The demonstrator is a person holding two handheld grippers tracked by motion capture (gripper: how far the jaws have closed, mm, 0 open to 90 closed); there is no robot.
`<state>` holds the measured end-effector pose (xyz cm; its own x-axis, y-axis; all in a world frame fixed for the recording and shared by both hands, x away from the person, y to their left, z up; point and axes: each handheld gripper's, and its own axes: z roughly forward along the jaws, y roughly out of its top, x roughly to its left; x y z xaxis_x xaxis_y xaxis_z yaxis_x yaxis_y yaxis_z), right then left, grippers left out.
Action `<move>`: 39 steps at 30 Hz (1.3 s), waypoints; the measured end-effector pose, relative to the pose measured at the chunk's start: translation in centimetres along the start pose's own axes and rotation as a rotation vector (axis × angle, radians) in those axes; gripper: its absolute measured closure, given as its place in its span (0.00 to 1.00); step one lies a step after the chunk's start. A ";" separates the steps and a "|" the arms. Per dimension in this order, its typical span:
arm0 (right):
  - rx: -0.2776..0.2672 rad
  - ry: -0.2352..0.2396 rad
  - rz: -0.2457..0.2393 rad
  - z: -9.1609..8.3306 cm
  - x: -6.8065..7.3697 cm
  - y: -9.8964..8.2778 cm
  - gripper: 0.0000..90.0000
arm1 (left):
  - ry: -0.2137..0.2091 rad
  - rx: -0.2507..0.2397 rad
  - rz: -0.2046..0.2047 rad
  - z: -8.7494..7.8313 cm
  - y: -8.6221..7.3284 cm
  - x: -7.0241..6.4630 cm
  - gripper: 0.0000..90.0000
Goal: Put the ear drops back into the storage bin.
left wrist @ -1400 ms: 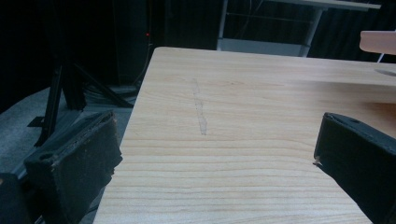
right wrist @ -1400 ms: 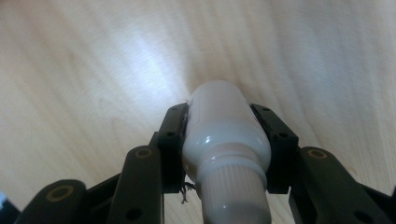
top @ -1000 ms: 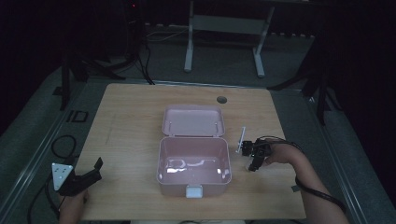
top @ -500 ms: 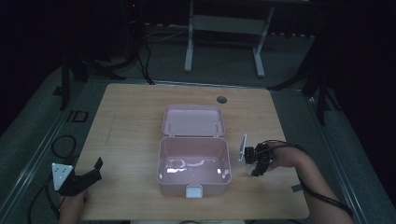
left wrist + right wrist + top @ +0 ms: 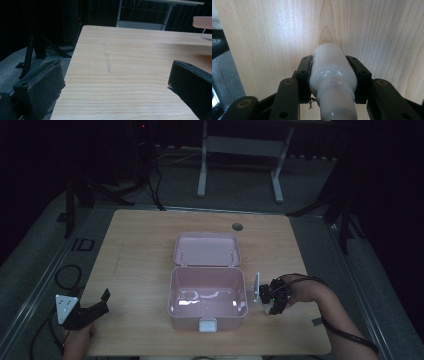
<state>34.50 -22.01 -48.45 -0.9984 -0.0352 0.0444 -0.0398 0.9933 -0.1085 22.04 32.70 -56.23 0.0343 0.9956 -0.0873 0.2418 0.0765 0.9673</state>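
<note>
- The right gripper (image 5: 333,75) has its jaws closed on a white bottle (image 5: 333,70), low in the middle of the frame, above bare table (image 5: 274,37).
- The bottle looks light, stiff and smooth, so it may slip; the hold on the body near the ribbed cap (image 5: 336,105) seems good.
- In the high view the pink box (image 5: 207,297) stands open at centre, just left of this gripper.
- The left gripper (image 5: 90,309), lower left there, is wide open and holds nothing.

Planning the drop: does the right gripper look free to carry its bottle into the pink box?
Probably yes: the pink box stands open beside the right gripper, which clamps the white bottle, nothing between.
</note>
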 end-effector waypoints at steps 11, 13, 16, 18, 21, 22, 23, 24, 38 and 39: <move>0.001 0.010 0.004 -1.0 0.5 0.2 0.66 | 0.002 -0.001 0.000 0.0 0.0 0.0 0.01; 0.001 0.007 -0.003 -1.3 0.6 0.2 0.66 | 0.002 -0.001 0.000 0.0 0.0 0.0 0.01; -0.007 0.003 -0.007 -2.0 0.9 0.3 0.66 | 0.001 0.000 0.000 0.0 0.0 0.0 0.01; -0.009 0.006 -0.011 -2.5 1.0 0.4 0.66 | 0.000 0.001 -0.001 0.0 0.0 0.0 0.01; -0.018 0.003 -0.013 -3.3 1.2 0.6 0.66 | -0.001 0.000 -0.002 0.0 0.0 0.0 0.01; -0.020 -0.002 -0.016 -3.6 1.3 0.7 0.66 | 0.000 0.000 -0.002 0.0 0.0 0.0 0.01; -0.020 -0.004 -0.018 -3.8 1.3 0.8 0.66 | 0.000 -0.001 -0.002 0.0 0.0 0.0 0.01; -0.022 -0.007 -0.023 -4.1 1.4 0.8 0.66 | 0.001 -0.001 -0.002 0.0 0.0 0.0 0.01; -0.033 -0.035 -0.028 -7.5 2.2 1.3 0.66 | 0.000 -0.001 -0.005 0.0 0.0 0.0 0.01; -0.033 -0.032 -0.020 -7.7 2.3 1.3 0.66 | 0.000 -0.001 -0.005 0.0 0.0 0.0 0.01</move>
<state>32.45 -19.91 -40.86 -0.9982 -0.0585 0.0142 -0.0594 0.9954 -0.0752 22.02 32.73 -56.23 0.0329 0.9952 -0.0921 0.2406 0.0815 0.9672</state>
